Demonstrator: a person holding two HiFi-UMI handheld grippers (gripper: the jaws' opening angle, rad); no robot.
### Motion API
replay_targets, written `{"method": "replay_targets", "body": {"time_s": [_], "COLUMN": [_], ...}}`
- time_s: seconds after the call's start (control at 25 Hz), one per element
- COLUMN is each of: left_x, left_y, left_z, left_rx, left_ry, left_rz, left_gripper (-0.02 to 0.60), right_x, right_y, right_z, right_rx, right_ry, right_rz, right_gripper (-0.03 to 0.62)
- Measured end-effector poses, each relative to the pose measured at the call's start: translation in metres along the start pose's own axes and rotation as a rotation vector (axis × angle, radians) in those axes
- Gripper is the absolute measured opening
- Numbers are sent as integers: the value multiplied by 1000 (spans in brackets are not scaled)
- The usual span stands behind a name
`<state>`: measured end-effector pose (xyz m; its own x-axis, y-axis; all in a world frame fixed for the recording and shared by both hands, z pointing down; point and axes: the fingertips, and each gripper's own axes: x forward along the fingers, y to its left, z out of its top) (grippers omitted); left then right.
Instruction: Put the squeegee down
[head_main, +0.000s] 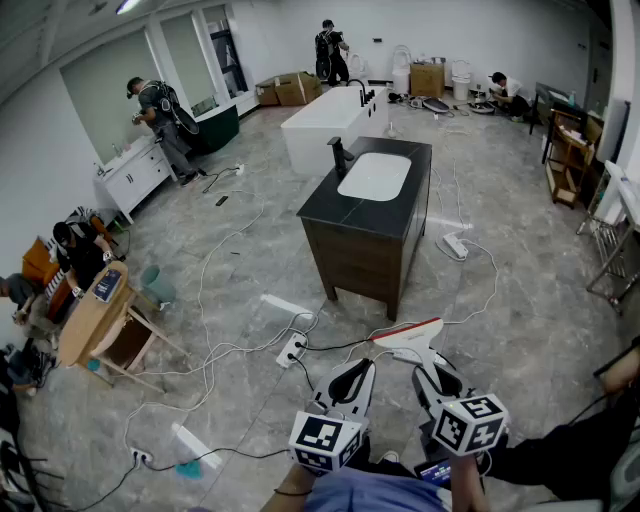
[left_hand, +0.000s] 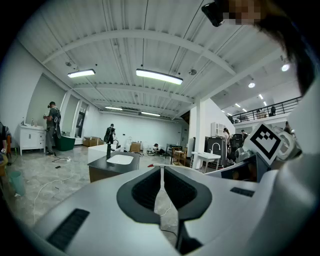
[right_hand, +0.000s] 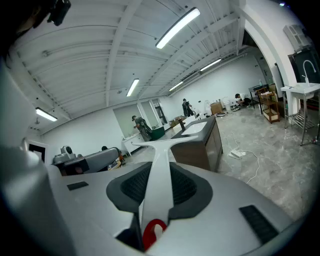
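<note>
The right gripper clamps the white plastic squeegee with red blade by its handle (likely light, stiff), blade toward twelve o'clock; the left gripper is closed, empty.

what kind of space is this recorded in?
Likely a large indoor hall set up with bathroom mock-ups: a freestanding vanity with a sink, a white bathtub behind it, and cables with power strips strewn across the floor.

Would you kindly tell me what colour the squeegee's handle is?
White squeegee handle, red loop at its end; right gripper view.
</note>
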<state>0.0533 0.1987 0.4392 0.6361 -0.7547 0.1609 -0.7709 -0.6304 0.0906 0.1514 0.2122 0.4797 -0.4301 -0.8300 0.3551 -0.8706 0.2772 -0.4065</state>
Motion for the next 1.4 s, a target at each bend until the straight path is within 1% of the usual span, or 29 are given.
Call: {"method": "replay_targets", "body": {"time_s": [0.32,0.44,0.6,0.72,0.96,1.16,1.4], "left_x": [1,6,14,23,45,63,79], "left_y": [10,14,32,52,106,161,215], "left_z": [-2,-5,-4,-2,9,21,36], "left_rx": [2,14,19,18,64,64,61], "left_ry": [11,14,23,23,31,17,-2], "left_rz": [6,0,0,2,7,26,34], "left_gripper": [32,32,32,32,32,32,32], "right_x": [9,17,35,56,113,163,213], "right_y": [3,1,2,4,10,22,36], "right_z": [3,2,6,11,33,54,76], "right_rx": [-27,-32,-21,-23,-28,-44,-61], "right_ry": [1,11,26,37,53,52,50], "right_rz": [5,4,0,-4,-2,-4,-3], "right_gripper": [106,106,106,106,106,106,106]}}
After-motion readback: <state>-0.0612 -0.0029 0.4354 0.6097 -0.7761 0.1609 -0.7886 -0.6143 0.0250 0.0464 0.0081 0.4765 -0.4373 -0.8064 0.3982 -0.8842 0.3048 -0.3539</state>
